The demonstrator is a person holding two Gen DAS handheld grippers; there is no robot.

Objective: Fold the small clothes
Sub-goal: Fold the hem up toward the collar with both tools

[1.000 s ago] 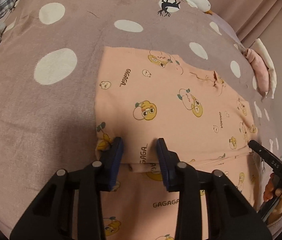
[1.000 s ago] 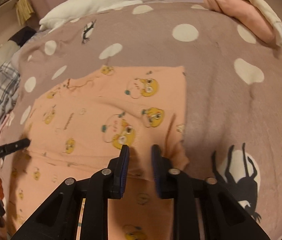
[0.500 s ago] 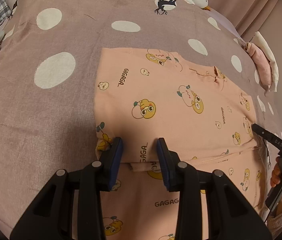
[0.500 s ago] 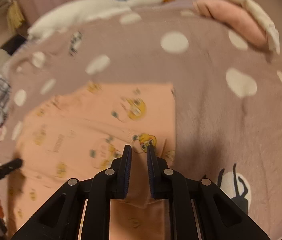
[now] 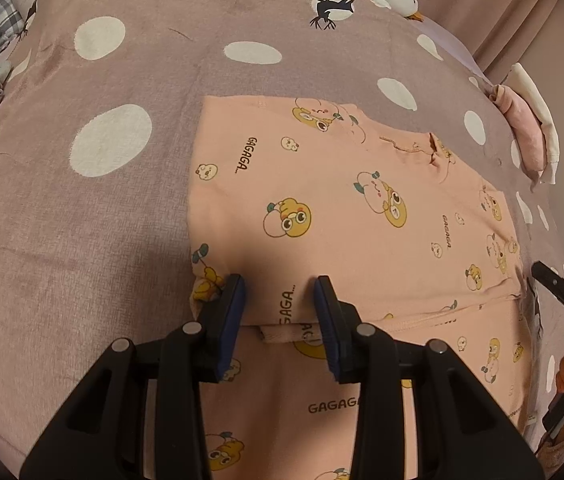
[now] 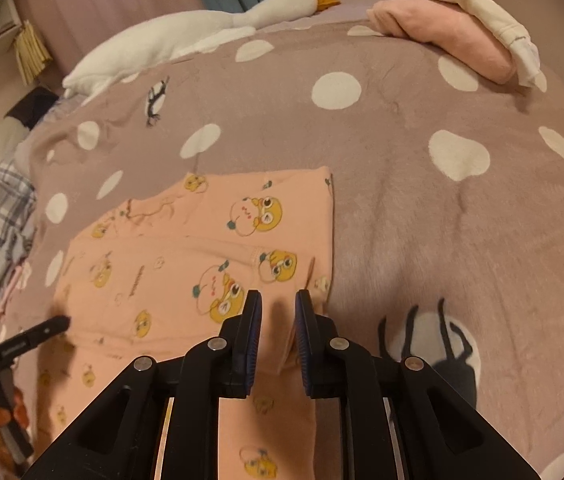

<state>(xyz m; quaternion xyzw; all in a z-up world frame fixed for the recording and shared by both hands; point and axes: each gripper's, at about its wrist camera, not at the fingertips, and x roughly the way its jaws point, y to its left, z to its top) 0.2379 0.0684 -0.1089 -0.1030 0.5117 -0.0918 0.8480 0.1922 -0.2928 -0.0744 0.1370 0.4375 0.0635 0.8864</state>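
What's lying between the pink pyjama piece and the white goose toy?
Only bare spotted bedspread separates the pink garment from the goose, as the right wrist view shows.

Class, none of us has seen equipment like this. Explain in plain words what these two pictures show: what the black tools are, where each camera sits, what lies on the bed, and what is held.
There is no robot here. A person holds a two-finger clamp in each hand, and each clamp has a camera looking along its fingers. One picture comes from the left gripper, the other from the right gripper. A pink cartoon-print garment lies partly folded on a spotted bedspread. A toy goose and folded clothes lie beyond. The left jaws stand open over the fold. The right jaws are nearly shut, with cloth between them.
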